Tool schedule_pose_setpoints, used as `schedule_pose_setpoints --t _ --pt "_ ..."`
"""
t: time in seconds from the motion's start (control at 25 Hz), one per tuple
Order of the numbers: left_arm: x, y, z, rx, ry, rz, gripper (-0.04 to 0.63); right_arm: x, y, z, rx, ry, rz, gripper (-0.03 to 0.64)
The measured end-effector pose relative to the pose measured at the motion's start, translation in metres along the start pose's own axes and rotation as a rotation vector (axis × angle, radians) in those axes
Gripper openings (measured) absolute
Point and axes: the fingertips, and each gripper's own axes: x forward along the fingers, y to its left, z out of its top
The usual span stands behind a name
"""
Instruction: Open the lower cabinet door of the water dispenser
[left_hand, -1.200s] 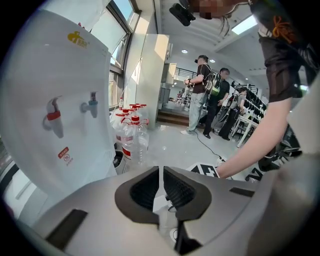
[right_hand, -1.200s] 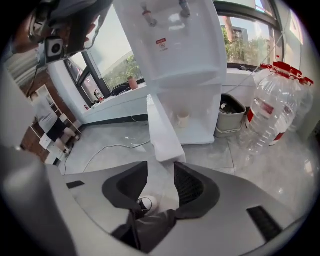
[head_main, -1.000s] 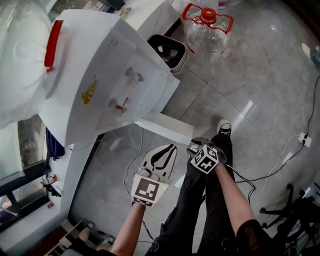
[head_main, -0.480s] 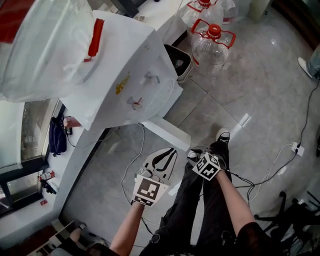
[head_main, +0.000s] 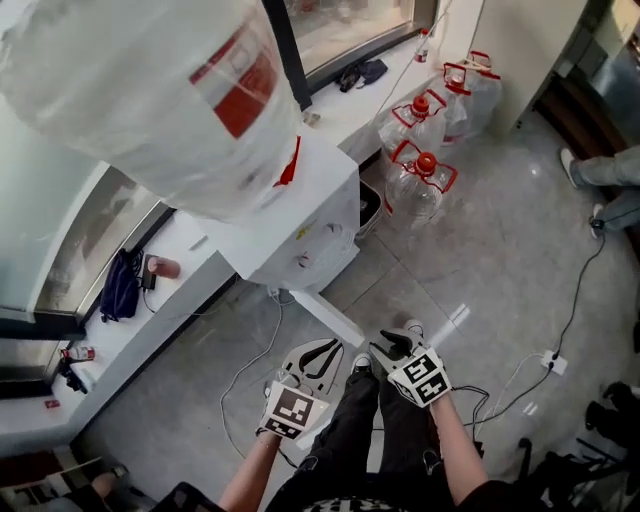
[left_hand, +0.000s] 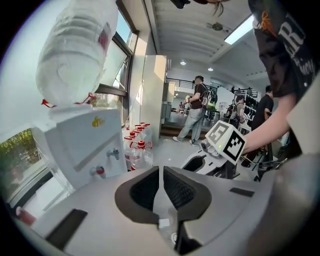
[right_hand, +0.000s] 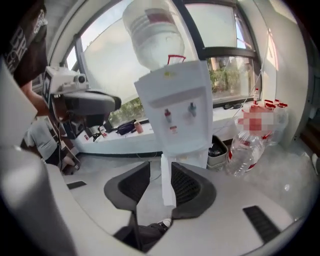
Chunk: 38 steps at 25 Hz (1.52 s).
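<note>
The water dispenser (head_main: 300, 235) stands by the window with a big bottle (head_main: 150, 90) upside down on top. Its lower door (head_main: 322, 317) is at the bottom, near the floor. It looks like it already sticks out from the cabinet, swung wide.

I think the door is a thin, flat, stiff panel. It should be light and turn easily on its hinge. The best place to hold it is the free edge, far from the hinge, or a handle if there is one; I cannot see one. The big bottle makes the dispenser heavy on top, so a soft pull is safer than a hard tug.

The left tongs (left_hand: 160, 169) are together and hold nothing. The right tongs (right_hand: 161, 166) are apart and have just been closing a bit. Nothing is pinched in them; the door only shows far off through the gap.

Both tongs are in front of the person's legs. The door is ahead of them and lower down, well apart from both.
</note>
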Motion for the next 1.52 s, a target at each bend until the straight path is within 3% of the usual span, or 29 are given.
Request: schedule_pose_setpoints --t 0.16,0.36,0.56,0.76,0.96,1.2,1.52 --pt "-0.041 -0.009 0.032 0.000 -0.049 0.014 0.028 -0.053 0.027 0.055 0.030 -0.101 0.001 0.141" --pt "-0.080 -0.015 0.060 -0.009 -0.116 -0.003 0.028 -0.102 0.053 0.115 -0.014 -0.181 -0.024 0.141" --pt "-0.099 -0.027 0.077 -0.018 -0.138 -0.036 0.028 -0.142 0.072 0.149 -0.008 -0.248 -0.051 0.130" --pt "-0.105 -0.044 0.098 0.010 -0.175 -0.075 0.028 -0.162 0.093 0.153 -0.009 -0.232 0.009 0.130" --pt "-0.108 -0.055 0.098 0.007 -0.183 -0.062 0.028 -0.169 0.101 0.152 -0.011 -0.233 0.046 0.124" --pt "-0.115 -0.075 0.102 -0.054 -0.188 0.020 0.028 -0.194 0.105 0.149 -0.054 -0.249 0.087 0.106" --pt "-0.125 -0.143 0.129 -0.091 -0.247 0.140 0.027 -0.261 0.117 0.122 -0.116 -0.313 0.133 0.087"
